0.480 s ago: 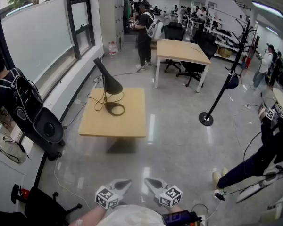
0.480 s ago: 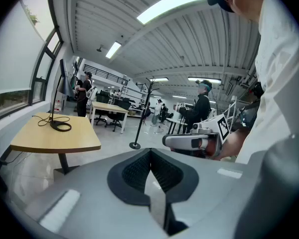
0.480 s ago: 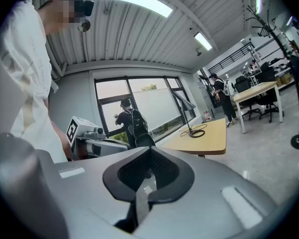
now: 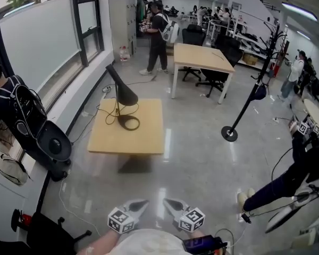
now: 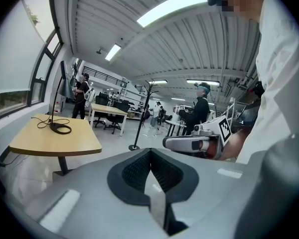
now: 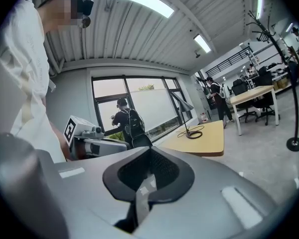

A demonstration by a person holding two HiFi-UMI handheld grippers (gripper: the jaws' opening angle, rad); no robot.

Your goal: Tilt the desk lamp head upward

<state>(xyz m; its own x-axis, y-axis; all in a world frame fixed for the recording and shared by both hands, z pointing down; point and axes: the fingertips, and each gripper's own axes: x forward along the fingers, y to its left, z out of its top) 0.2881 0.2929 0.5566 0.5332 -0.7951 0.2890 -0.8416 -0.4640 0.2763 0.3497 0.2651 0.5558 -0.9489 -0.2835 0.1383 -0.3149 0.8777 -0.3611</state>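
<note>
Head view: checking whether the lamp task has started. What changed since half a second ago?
Only the person by the far desk stepped left. The desk lamp stays on its table, head down; left gripper and right gripper stay shut, empty, well short of it.

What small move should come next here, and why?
Probably step forward toward the table: the desk lamp stands on it, far ahead of the left gripper and the right gripper, both shut and empty.

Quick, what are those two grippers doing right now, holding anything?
Left gripper: closed, holding nothing.
Right gripper: closed, holding nothing.
</note>
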